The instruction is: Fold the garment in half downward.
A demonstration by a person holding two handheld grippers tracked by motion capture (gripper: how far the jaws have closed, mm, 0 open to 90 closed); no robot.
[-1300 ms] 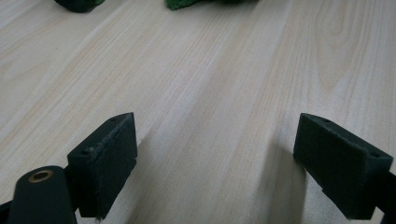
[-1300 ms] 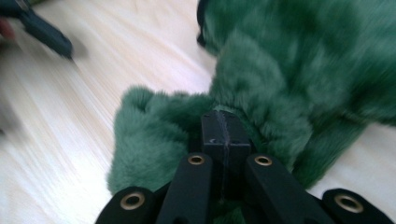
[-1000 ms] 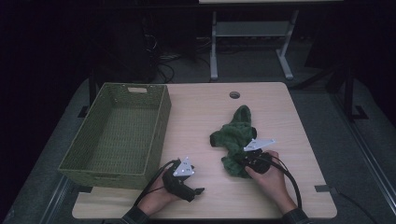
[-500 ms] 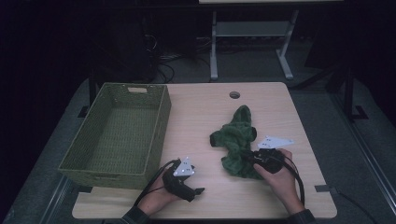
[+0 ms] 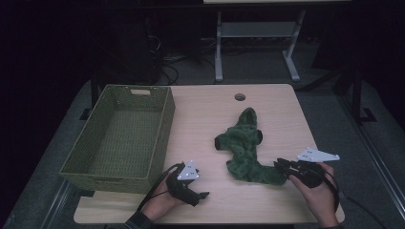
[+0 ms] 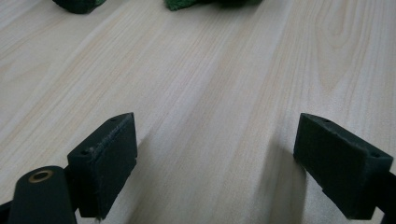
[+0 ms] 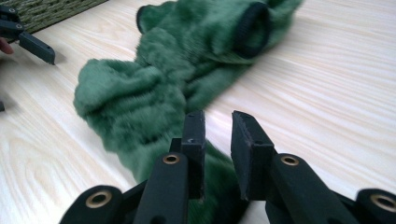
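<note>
Right gripper view: right tool nearly closed over green garment.

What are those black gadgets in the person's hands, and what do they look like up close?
They are hand-held claws. The left claw and the right claw are both black, each topped by a pale grey three-cornered plate with small dots. A black cable trails from each toward the table's near edge. Up close, each has two flat, block-like black fingers on arms with brass-coloured rivets. A dark cuff shows at the left wrist.

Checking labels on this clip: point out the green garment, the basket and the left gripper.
Garment (image 5: 243,143), high view, on its bunched middle.
Basket (image 5: 162,138), high view, on its right wall.
Left gripper (image 6: 215,163), left gripper view, midway between its wide-apart jaws.
</note>
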